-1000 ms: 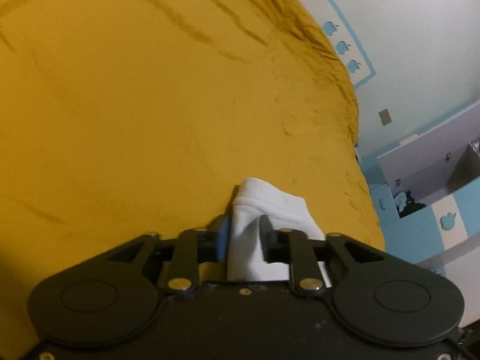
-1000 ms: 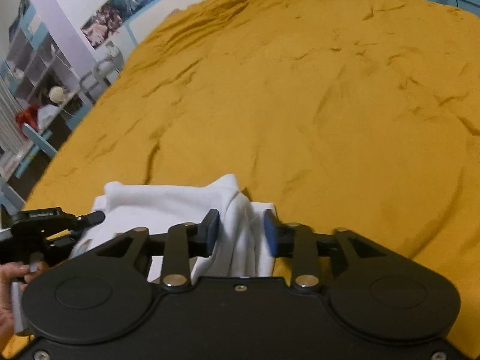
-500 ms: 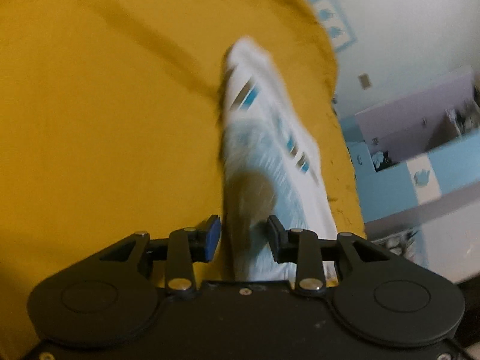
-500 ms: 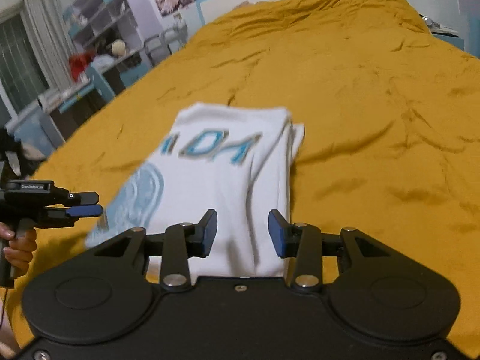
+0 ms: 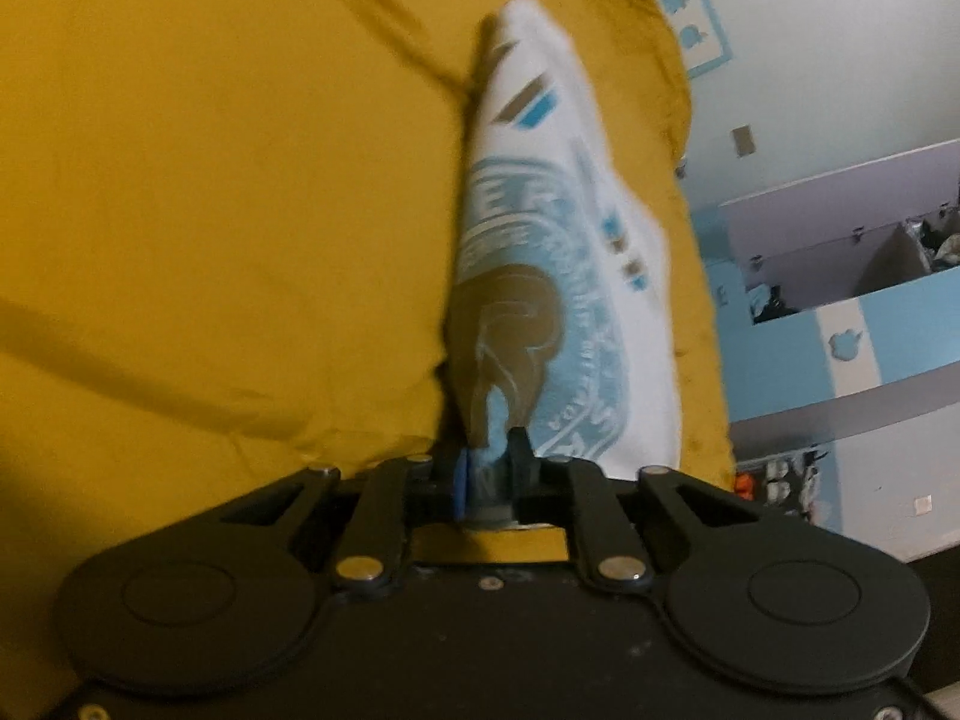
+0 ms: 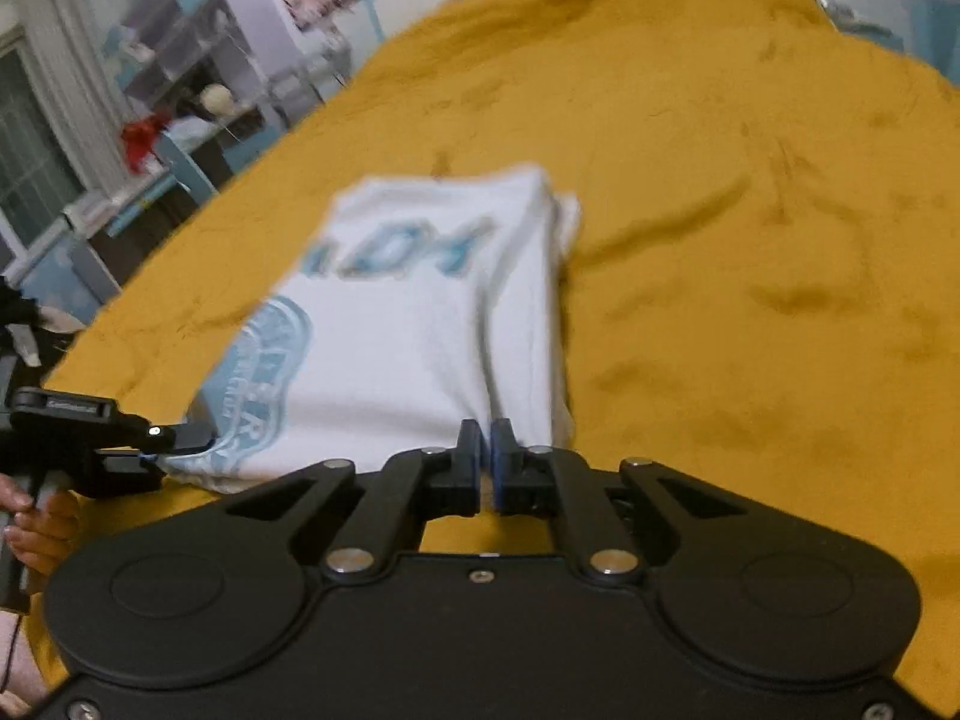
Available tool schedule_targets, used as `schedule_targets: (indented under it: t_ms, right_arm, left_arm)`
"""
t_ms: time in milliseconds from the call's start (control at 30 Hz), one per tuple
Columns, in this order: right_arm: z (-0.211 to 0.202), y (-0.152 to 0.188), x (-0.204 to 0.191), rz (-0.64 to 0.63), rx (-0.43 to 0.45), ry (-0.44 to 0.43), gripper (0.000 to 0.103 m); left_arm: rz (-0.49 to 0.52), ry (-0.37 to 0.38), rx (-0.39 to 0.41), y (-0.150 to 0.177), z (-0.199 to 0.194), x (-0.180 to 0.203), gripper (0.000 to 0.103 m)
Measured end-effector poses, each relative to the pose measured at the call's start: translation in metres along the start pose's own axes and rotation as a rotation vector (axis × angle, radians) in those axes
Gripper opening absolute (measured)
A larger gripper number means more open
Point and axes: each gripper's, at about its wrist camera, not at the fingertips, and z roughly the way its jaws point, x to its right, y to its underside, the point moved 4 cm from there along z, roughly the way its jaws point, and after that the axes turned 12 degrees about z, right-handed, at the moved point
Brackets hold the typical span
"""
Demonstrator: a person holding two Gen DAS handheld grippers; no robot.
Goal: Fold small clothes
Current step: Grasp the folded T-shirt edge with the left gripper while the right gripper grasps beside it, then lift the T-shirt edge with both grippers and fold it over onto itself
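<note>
Both grippers, left gripper (image 5: 486, 474) and right gripper (image 6: 486, 462), are matte black with round side discs, silver pivot screws and blue finger pads (image 5: 459, 489); bare-skinned hand (image 6: 36, 531).

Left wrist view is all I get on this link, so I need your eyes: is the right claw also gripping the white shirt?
Observer: Yes. In the right wrist view the right claw is shut on the near edge of the white shirt, close to its right side.
Operator: Where does my left claw sit on it?
Observer: The left claw pinches the near left corner, by the round blue print.
Operator: Is the shirt lying flat?
Observer: It lies mostly spread over the yellow bedspread, with folded layers stacked along its right edge.
Operator: Any lettering visible?
Observer: Blue letters run across the far half, too blurred to read fully.
</note>
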Motion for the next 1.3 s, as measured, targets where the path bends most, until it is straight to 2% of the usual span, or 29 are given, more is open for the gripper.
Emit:
schedule_targets:
  t_ms: [167, 200, 267, 333, 400, 467, 567, 667, 800, 933, 1067, 1200, 1300]
  right_arm:
    - [0.003, -0.002, 0.013, 0.065, -0.012, -0.045, 0.001]
    - [0.0, -0.006, 0.014, 0.078, -0.022, -0.067, 0.005]
    - [-0.008, -0.015, 0.014, 0.101, -0.026, -0.111, 0.018]
    - [-0.012, -0.034, 0.015, 0.129, 0.003, -0.146, 0.047]
    - [-0.012, -0.059, 0.017, 0.156, 0.06, -0.168, 0.06]
    - [0.0, -0.087, 0.022, 0.168, 0.083, -0.19, 0.06]
    - [0.032, -0.116, 0.044, 0.211, 0.046, -0.187, 0.061]
    - [0.064, -0.135, 0.073, 0.321, 0.019, -0.166, 0.061]
    - [0.09, -0.154, 0.089, 0.422, 0.021, -0.213, 0.061]
    - [0.113, -0.16, 0.092, 0.479, -0.024, -0.256, 0.061]
    - [0.126, -0.157, 0.091, 0.468, -0.075, -0.247, 0.062]
    - [0.12, -0.149, 0.09, 0.451, -0.164, -0.345, 0.062]
    - [0.119, -0.146, 0.087, 0.426, -0.199, -0.365, 0.063]
  left_arm:
    - [-0.04, 0.054, -0.015, -0.008, -0.01, 0.0, 0.02]
    - [-0.036, 0.055, -0.005, -0.009, -0.016, 0.002, 0.022]
    - [-0.043, 0.051, 0.039, -0.015, -0.026, 0.002, 0.026]
    - [-0.035, 0.049, 0.063, -0.019, -0.033, 0.001, 0.029]
    - [-0.001, 0.018, 0.063, -0.026, -0.031, 0.001, 0.03]
    - [0.029, -0.005, 0.065, -0.03, -0.026, 0.001, 0.031]
    - [0.03, 0.013, 0.058, -0.034, -0.019, -0.002, 0.034]
    - [0.03, 0.04, 0.042, -0.035, -0.016, -0.007, 0.035]
    - [0.024, 0.068, 0.025, -0.035, -0.018, -0.01, 0.036]
    - [-0.008, 0.106, 0.004, -0.037, -0.014, -0.015, 0.038]
    - [-0.02, 0.12, -0.024, -0.041, -0.009, -0.022, 0.046]
    - [-0.012, 0.143, -0.028, -0.041, -0.015, -0.025, 0.044]
    - [0.017, 0.143, -0.029, -0.039, -0.009, -0.018, 0.046]
